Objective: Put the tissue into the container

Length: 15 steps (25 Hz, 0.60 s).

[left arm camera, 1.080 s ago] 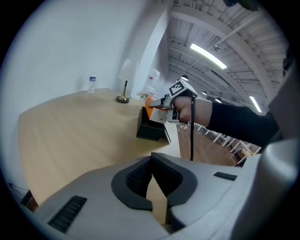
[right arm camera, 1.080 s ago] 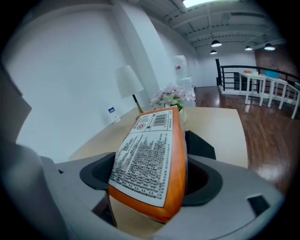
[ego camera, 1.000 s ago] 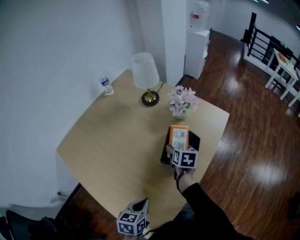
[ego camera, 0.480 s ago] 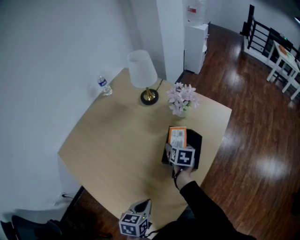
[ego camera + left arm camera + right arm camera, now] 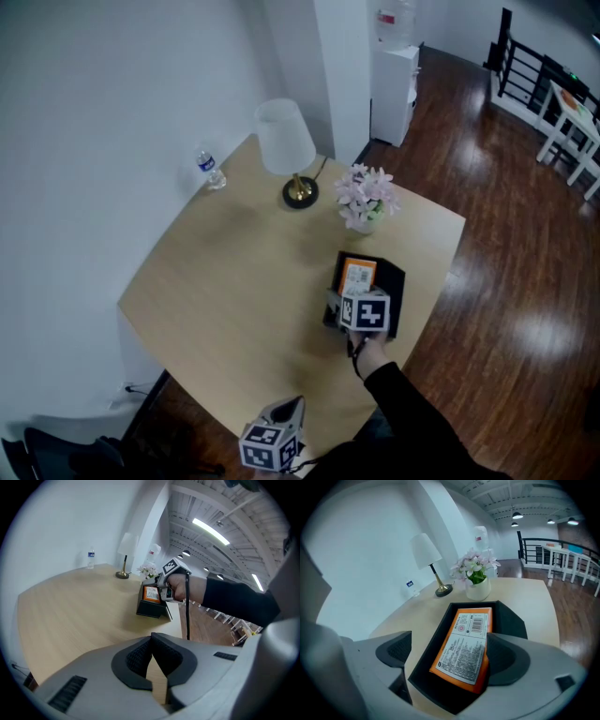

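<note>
An orange tissue pack (image 5: 357, 275) with a white label lies tilted in the black open-topped container (image 5: 395, 282) near the table's right edge. My right gripper (image 5: 354, 291) hangs over the container's near end. In the right gripper view the pack (image 5: 464, 648) lies between the jaws, which have just been opening. The left pad stands well clear of the pack, and the pack's right edge rests by the right pad, so the right gripper (image 5: 454, 657) is open. My left gripper (image 5: 286, 410) waits at the table's near edge, shut and empty (image 5: 151, 638). It looks toward the container (image 5: 150, 610).
A white-shaded lamp (image 5: 286, 141), a vase of pink flowers (image 5: 364, 199) and a small water bottle (image 5: 211, 169) stand on the wooden table's (image 5: 225, 281) far side. Beyond it are a water dispenser (image 5: 394, 75) and dark wood floor on the right.
The orange pack has sunk from standing above the container to lying lower inside it. The right gripper's jaws have spread apart. The left gripper has stayed put.
</note>
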Available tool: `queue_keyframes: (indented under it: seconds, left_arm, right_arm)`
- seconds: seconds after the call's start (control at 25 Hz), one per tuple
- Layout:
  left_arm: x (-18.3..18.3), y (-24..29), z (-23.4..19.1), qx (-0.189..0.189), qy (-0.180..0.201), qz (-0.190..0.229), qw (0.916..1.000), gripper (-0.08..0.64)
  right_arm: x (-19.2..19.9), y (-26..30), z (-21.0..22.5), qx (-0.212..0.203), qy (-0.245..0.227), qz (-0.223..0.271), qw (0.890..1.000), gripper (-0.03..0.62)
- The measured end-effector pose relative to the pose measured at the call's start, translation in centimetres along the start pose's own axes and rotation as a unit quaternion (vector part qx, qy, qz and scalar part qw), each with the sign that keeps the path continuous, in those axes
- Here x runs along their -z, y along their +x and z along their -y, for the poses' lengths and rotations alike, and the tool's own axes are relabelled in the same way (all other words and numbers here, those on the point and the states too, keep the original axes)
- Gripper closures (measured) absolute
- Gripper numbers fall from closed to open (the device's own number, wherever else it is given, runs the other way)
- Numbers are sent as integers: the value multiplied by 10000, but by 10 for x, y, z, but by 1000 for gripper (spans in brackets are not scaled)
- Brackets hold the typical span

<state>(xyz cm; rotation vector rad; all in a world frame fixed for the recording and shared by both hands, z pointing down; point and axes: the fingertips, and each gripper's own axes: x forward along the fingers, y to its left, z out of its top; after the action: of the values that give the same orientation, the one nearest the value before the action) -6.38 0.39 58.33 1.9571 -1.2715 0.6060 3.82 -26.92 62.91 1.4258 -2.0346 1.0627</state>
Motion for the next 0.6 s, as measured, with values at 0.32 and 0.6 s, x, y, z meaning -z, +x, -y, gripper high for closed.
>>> queue_keyframes:
  seconds: [0.32, 0.6]
  left_arm:
    - [-1, -5, 6, -46, 3, 111, 9999, 563]
    - [5, -26, 7, -235, -101, 374, 9990, 563]
  right_arm:
    - [-5, -31, -17, -306, -458, 112, 9984, 98]
    - [19, -107, -66, -1342, -1275, 113, 9827, 98]
